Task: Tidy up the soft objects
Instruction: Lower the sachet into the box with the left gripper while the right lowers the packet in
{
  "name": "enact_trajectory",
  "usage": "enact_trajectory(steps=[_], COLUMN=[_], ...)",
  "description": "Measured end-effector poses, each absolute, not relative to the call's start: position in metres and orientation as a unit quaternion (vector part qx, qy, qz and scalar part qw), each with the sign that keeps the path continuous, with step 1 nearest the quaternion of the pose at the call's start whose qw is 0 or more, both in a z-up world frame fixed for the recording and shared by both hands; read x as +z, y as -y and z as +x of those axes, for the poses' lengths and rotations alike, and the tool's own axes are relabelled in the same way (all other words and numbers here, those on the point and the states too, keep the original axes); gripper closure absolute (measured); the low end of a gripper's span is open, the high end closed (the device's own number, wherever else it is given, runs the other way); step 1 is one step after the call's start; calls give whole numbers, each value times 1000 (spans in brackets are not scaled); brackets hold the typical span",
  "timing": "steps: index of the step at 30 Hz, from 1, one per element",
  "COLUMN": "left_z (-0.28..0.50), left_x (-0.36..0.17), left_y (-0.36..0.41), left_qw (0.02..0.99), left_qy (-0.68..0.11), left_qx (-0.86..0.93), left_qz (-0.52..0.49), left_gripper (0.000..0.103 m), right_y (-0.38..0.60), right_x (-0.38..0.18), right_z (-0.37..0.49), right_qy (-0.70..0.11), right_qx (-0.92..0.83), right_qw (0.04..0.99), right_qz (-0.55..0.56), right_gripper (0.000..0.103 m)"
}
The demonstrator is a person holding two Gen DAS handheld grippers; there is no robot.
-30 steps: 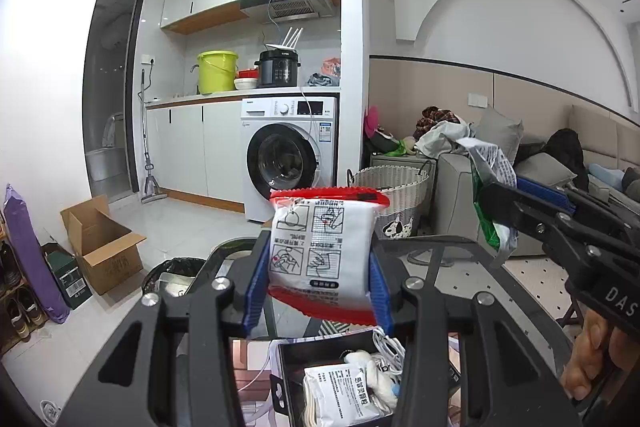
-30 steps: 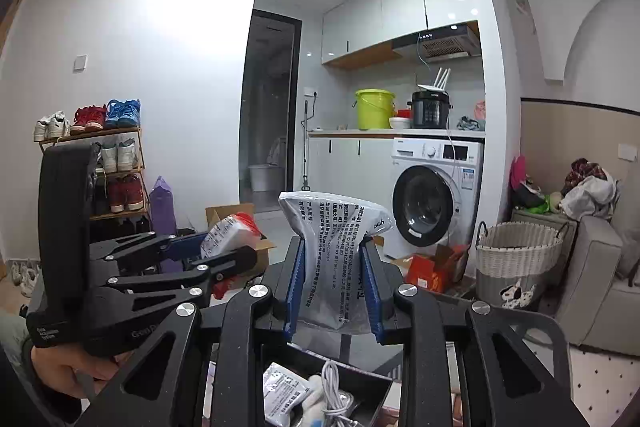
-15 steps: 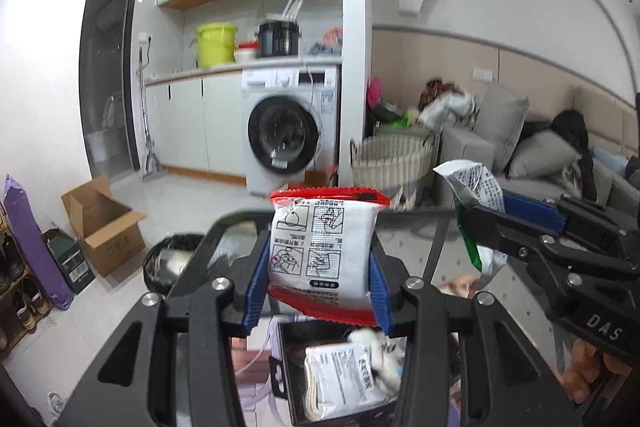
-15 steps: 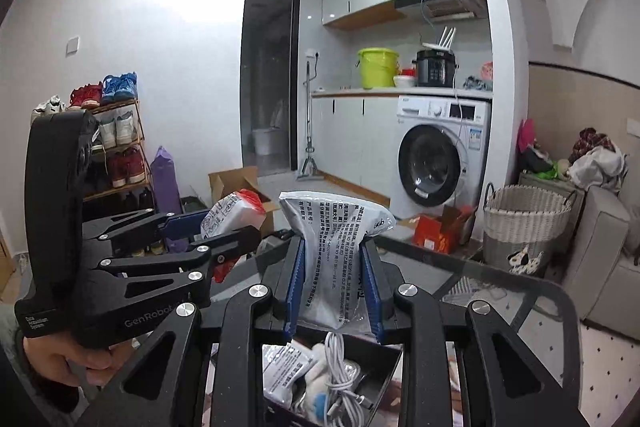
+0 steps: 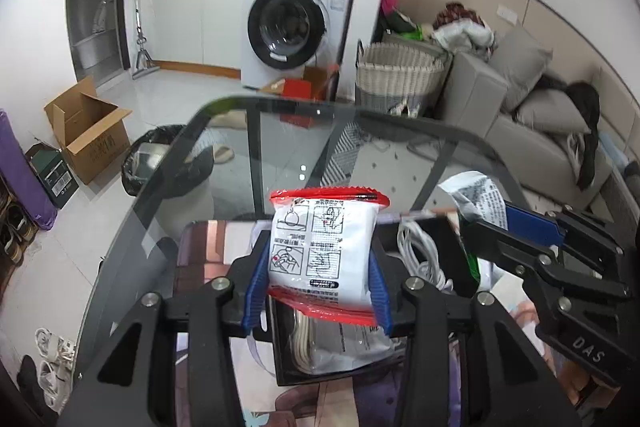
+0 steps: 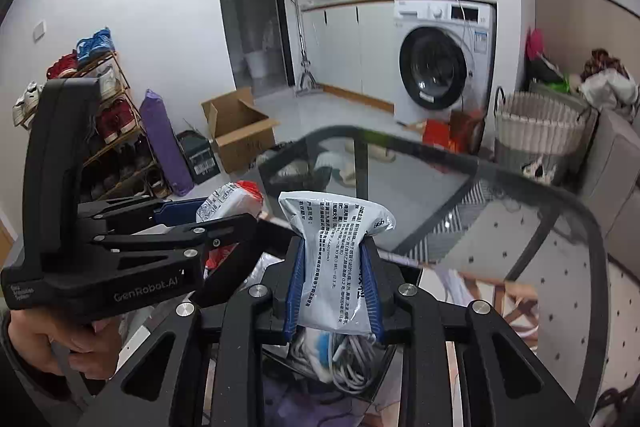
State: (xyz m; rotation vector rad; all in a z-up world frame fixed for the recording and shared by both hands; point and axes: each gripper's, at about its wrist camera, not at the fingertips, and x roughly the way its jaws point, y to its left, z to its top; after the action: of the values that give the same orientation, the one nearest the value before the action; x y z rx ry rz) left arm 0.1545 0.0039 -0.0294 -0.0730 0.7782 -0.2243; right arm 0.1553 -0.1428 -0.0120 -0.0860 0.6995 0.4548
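The left gripper (image 5: 320, 279) is squeezing a red-edged packet (image 5: 325, 259) between its blue pads, and the right gripper (image 6: 334, 287) is squeezing a gray printed packet (image 6: 334, 267) the same way. Both packets are held up in the air over a black bin (image 5: 452, 247) that sits just below the jaws on a glass table (image 5: 160, 187).

What could go wrong? The packets are soft and puffy, so a hard squeeze might pop or crush them. A loose hold might let one slide out and fall beside the bin, or onto the glass. The two grippers are close side by side, so they might bump. The bin already has white cables (image 5: 420, 255) and another white packet (image 5: 352, 347) in it, so a dropped packet might land on top and roll out.

The red-edged packet is white with little how-to pictures. The gray one is pinched in the middle and flares out at the top.
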Motion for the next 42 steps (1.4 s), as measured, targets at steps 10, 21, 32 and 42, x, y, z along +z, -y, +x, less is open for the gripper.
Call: enact_trajectory(steps=[10,21,32,42], left_z=[161,156,144,124], left_x=[-57,-50,-38,-17], left_y=[9,8,10,6], left_qw=[887,892,905,930], left_qy=[-448,-439,-413,-359], left_qx=[-111,-104,-101,-73], left_qz=[-15,-10,14,17], left_gripper=[60,59,43,22], right_y=[141,140,140,149], right_x=[-60,-64,-46,-23], right_z=[171,169,152,135], right_qy=[-418,-425,-402,-376], right_qx=[224,226,230,230], right_qw=[879,876,885,897], right_qz=[-48,-48,-50,-36], right_gripper=[76,65,58,51])
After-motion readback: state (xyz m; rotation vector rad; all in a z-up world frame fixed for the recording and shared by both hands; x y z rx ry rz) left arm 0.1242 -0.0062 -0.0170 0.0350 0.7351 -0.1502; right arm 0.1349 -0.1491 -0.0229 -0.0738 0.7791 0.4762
